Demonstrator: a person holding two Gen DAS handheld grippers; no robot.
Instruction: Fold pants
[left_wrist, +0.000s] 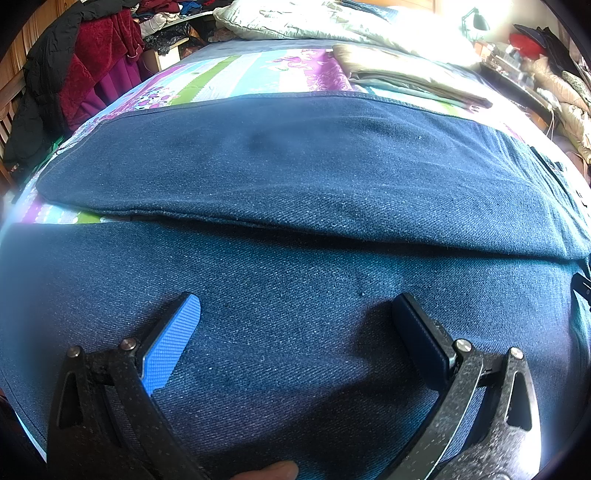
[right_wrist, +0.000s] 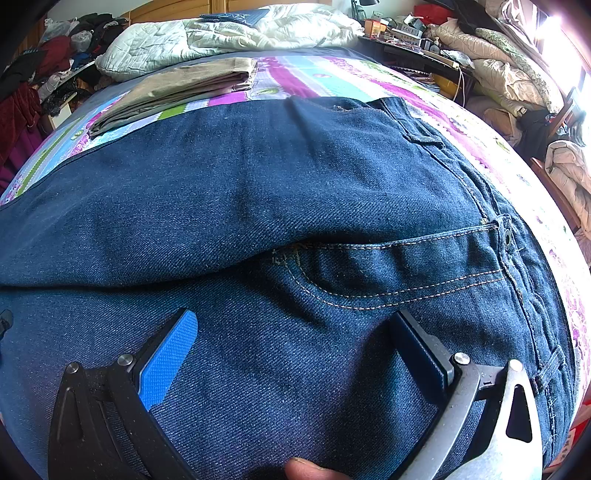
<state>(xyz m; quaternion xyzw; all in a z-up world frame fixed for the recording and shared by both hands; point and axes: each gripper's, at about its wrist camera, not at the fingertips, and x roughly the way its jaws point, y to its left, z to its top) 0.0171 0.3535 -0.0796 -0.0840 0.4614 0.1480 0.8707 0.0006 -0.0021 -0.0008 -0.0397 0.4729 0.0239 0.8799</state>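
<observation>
both the left gripper (left_wrist: 295, 314) and right gripper (right_wrist: 293, 328) hovered spread wide over the jeans (right_wrist: 295, 192), where a shallow pinch risked lifting one layer only.

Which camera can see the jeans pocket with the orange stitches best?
The right wrist view. There the pocket on the jeans sits in the middle, with its curved stitching and a metal rivet clear. The left wrist view shows only plain legs of the jeans, no pocket.
</observation>
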